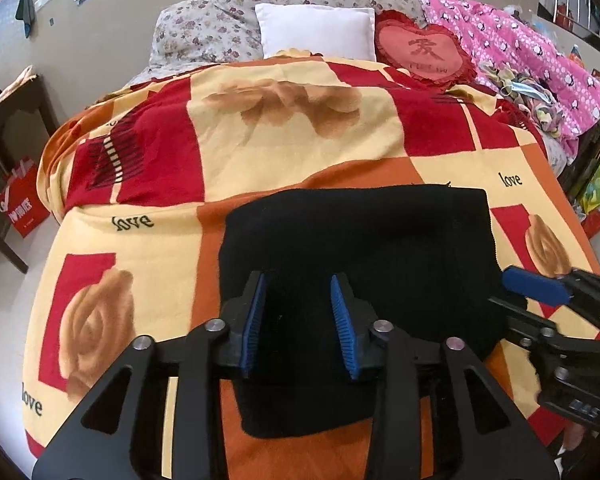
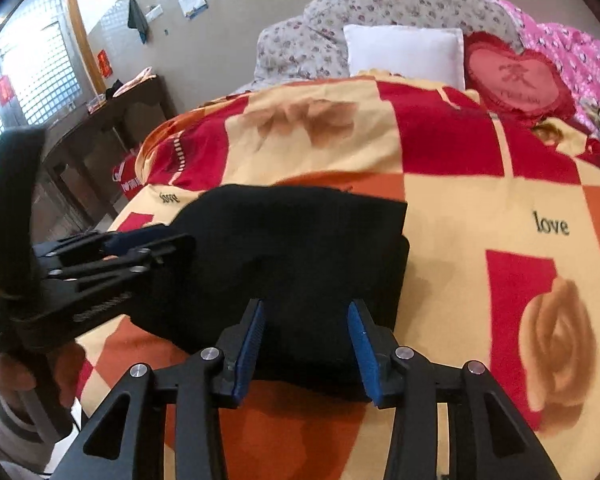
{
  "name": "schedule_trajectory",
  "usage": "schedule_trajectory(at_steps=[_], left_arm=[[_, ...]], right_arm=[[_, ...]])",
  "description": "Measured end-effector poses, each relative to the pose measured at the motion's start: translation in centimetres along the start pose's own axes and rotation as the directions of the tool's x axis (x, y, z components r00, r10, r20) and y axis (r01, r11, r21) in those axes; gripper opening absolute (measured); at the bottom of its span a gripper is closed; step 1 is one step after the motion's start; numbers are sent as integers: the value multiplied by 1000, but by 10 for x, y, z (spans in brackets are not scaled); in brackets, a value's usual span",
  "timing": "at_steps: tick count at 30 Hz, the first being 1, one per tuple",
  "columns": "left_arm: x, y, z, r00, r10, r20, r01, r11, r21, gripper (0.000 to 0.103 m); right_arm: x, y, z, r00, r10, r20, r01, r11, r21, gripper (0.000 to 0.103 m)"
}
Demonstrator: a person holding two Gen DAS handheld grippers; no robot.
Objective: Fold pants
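Observation:
The black pants (image 1: 360, 240) lie folded into a thick, roughly square bundle on the patterned blanket (image 1: 148, 300) near the bed's front edge. My left gripper (image 1: 301, 278) hovers over the bundle's near left part, its blue pads apart with only fabric seen beneath them. In the right wrist view the pants (image 2: 300, 240) fill the middle, and my right gripper (image 2: 307, 303) stands open over their near right edge. Each gripper shows in the other's view: the right gripper (image 1: 516, 296) at the bundle's right side, the left gripper (image 2: 152, 244) at its left side.
A white pillow (image 1: 316, 30), a red heart cushion (image 1: 424, 54) and a pink quilt (image 1: 520, 48) lie at the bed's head and right side. A dark wooden table (image 2: 112, 120) stands left of the bed, with a red bag (image 1: 24, 204) on the floor.

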State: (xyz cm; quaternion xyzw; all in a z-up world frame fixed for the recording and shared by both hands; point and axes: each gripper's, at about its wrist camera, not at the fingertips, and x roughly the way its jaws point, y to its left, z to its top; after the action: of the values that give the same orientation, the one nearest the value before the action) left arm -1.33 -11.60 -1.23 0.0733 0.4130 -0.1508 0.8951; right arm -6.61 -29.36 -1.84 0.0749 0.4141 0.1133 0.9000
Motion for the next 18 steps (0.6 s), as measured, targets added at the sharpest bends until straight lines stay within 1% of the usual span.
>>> schedule_trajectory(at_steps=[1,2,3,7,9,13,15,18], left_arm=[[-2,1,0,1000,-1,4,2,1000,-7,44],[-3,3,-1,1000,-3,8,3,1000,-16,51],[-4,5,-1,1000,-6,8,6,1000,-23,55],[-2,9,-2,1000,-7,-4,7,999,-43,56],[-1,12,-3,1000,-6,-10,5,999,-52,56],[-3,25,-4,1000,-25,-15,23,994,-108,56],[-3,29,-6,1000,-20,-20,18,993,-118,56],[-1,33,-9,1000,-5,-25,2,992,-124,56]], right_arm=[[3,-3,-1,1000,-2,-5,2,1000,11,45],[5,-5,-3,1000,-2,-8,2,1000,21,46],[5,-7,-4,1000,-9,-6,9,1000,29,48],[4,-13,-8,1000,-22,-18,22,999,41,48],[-3,-17,-6,1000,-5,4,4,998,61,48],[-7,-21,-2,999,-34,15,33,998,55,48],[-8,-25,-2,1000,-9,21,7,998,69,48],[-11,-28,-2,998,35,51,-39,995,88,44]])
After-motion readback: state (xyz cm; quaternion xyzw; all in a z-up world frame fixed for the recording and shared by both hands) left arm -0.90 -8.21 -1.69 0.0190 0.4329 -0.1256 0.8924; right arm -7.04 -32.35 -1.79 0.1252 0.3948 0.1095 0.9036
